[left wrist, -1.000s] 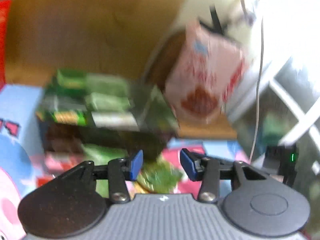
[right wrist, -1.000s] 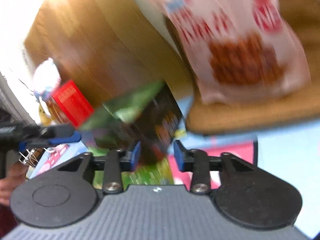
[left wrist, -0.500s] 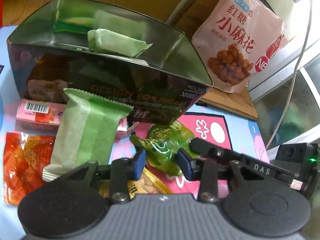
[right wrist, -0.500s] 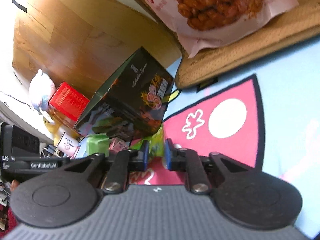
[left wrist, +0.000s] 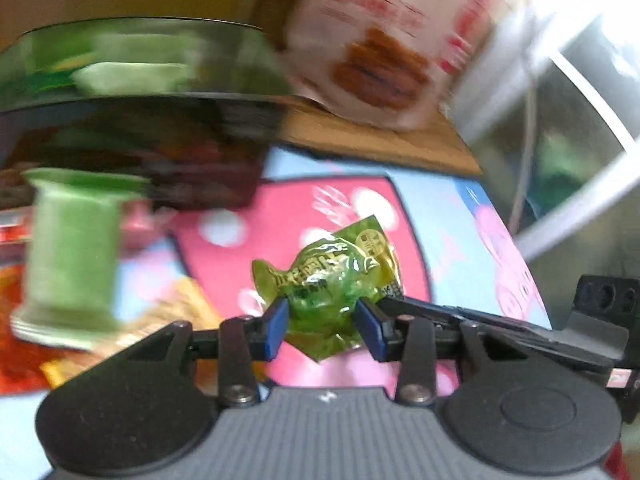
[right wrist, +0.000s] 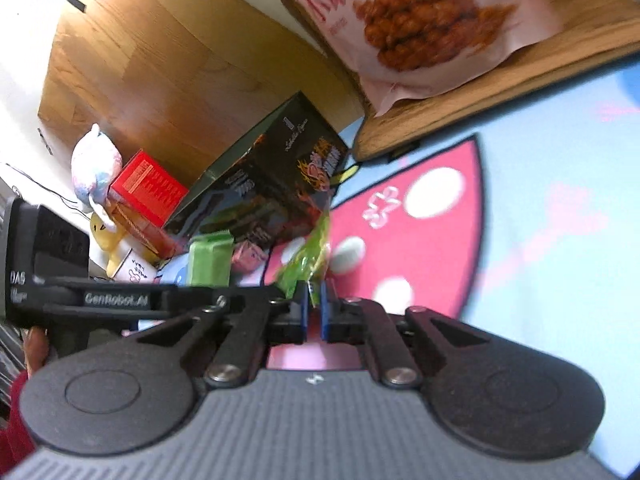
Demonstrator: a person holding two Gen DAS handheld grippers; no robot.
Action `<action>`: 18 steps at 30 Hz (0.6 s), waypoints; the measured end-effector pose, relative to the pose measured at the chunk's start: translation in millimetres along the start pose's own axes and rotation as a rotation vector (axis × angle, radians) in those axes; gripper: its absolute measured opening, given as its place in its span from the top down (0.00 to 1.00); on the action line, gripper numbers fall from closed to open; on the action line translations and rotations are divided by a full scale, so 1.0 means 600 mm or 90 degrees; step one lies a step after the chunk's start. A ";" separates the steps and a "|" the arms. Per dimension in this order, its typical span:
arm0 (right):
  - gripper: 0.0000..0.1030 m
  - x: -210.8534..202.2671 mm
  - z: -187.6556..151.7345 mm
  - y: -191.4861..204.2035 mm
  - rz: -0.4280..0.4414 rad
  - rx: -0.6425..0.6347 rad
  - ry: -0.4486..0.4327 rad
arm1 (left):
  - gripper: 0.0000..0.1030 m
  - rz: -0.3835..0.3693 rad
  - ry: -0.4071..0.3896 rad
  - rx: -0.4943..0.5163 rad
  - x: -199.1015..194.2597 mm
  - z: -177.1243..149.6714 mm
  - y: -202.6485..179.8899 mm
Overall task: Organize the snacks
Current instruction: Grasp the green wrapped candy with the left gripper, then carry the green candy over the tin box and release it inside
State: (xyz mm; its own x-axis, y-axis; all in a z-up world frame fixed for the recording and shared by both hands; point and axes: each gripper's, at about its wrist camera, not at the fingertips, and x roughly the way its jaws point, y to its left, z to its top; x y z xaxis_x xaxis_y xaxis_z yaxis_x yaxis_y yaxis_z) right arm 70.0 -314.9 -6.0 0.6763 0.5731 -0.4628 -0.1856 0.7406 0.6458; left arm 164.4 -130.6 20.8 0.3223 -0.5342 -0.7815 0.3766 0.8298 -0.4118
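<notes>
A translucent green snack packet [left wrist: 328, 272] sits between the blue pads of my left gripper [left wrist: 322, 320], which press on its two sides just above the cartoon mat [left wrist: 300, 216]. My right gripper [right wrist: 314, 304] comes in from the right in the left wrist view and is shut on the thin wrapper edge of the same green packet [right wrist: 308, 264]. The dark open box [left wrist: 132, 136] with green packets inside stands behind, also seen in the right wrist view as the dark box [right wrist: 260, 184]. A green wrapped bar [left wrist: 72, 248] leans at its front.
A pink bag of fried twists [right wrist: 420, 20] rests on a wooden board [right wrist: 500, 80] behind the mat. An orange packet [left wrist: 16, 320] and a yellow packet [left wrist: 172, 316] lie at the left. A red box [right wrist: 148, 188] and a plush toy [right wrist: 96, 164] stand beyond the dark box.
The right jaws went from partly open to shut on the green packet's wrapper edge. The left gripper moved in over the packet, which now sits between its pads.
</notes>
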 end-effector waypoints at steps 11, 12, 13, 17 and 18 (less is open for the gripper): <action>0.84 -0.158 -0.158 0.010 -0.028 0.001 -0.046 | 0.60 -0.055 0.033 0.149 -0.032 -0.139 -0.109; 0.81 -0.167 -0.168 0.022 -0.053 -0.026 -0.052 | 0.60 -0.065 0.036 0.152 -0.040 -0.150 -0.109; 0.66 -0.176 -0.178 0.034 -0.085 -0.061 -0.060 | 0.60 -0.073 0.038 0.148 -0.049 -0.159 -0.104; 0.25 -0.184 -0.203 0.078 -0.176 -0.233 -0.090 | 0.55 -0.082 0.028 0.105 -0.073 -0.161 -0.079; 0.25 -0.175 -0.204 0.085 -0.181 -0.266 -0.079 | 0.50 -0.084 0.029 0.088 -0.073 -0.158 -0.073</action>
State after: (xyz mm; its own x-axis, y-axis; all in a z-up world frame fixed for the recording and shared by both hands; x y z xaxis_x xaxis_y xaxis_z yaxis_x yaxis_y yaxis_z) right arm -97.5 -294.2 1.5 0.8158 0.3025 -0.4930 -0.2345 0.9521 0.1960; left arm 51.4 -128.1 28.7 0.2236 -0.6267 -0.7465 0.5298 0.7210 -0.4466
